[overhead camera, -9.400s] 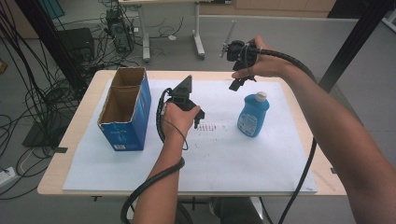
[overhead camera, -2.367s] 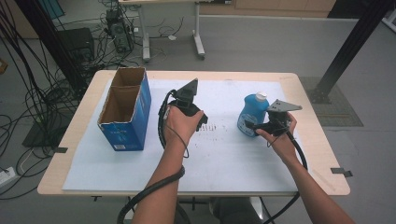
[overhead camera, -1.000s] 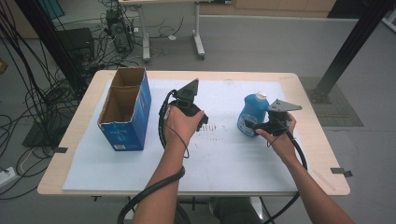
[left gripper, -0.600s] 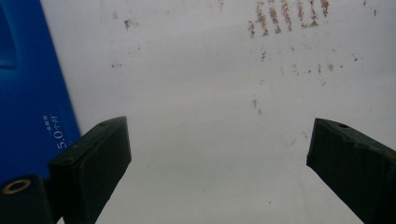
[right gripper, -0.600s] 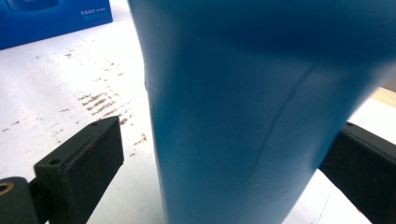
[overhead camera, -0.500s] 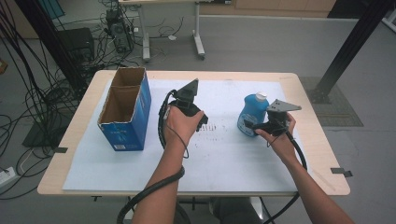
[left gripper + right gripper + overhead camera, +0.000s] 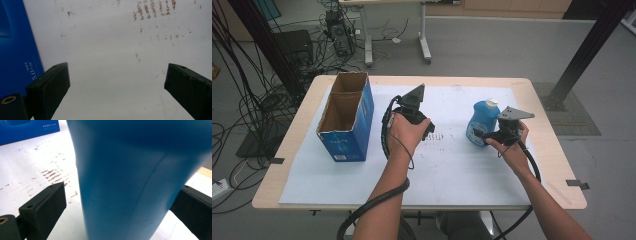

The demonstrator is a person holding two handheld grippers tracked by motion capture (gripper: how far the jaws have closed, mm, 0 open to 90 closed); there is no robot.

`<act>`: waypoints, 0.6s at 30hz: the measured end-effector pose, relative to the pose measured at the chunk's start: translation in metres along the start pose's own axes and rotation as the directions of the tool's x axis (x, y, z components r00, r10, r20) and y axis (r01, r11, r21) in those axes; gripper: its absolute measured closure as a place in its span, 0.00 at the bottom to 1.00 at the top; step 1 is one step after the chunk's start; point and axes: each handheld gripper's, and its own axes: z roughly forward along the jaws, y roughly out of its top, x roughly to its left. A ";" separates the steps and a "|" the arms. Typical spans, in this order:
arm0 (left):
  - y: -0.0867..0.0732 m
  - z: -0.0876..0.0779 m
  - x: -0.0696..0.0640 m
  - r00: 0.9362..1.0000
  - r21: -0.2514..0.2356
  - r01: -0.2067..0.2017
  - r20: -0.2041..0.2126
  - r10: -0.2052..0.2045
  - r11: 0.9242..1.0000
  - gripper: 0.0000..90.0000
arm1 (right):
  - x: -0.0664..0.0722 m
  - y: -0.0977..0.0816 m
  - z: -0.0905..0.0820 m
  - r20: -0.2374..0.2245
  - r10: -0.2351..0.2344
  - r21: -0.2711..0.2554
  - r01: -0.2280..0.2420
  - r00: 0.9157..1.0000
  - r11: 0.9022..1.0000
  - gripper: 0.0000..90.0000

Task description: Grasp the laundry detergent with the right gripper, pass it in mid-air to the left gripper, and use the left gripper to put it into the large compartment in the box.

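While the left tool [image 7: 428,131] idles open mid-surface, the right tool [image 7: 120,202] brackets the upright bottle [image 7: 482,122], jaws not yet closed, evidently for lifting.

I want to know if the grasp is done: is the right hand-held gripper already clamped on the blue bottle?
No: in the right gripper view the blue bottle stands between the right hand-held gripper, with white table visible between the left jaw and the bottle.

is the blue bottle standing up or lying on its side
Upright: the blue bottle stands on the white sheet, white cap on top.
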 end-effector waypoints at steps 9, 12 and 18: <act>0.000 -0.001 -0.001 1.000 0.001 -0.006 -0.005 0.006 1.000 0.07 | 0.000 0.000 0.000 0.004 -0.001 0.000 0.001 1.000 1.000 0.03; 0.000 -0.001 -0.001 1.000 0.000 -0.006 -0.006 0.006 1.000 0.07 | 0.000 0.000 0.000 0.004 0.000 0.001 0.000 1.000 1.000 0.03; 0.000 -0.001 0.000 1.000 -0.003 0.002 -0.004 -0.002 1.000 0.07 | 0.001 0.000 0.001 0.008 -0.001 0.002 0.001 1.000 1.000 0.03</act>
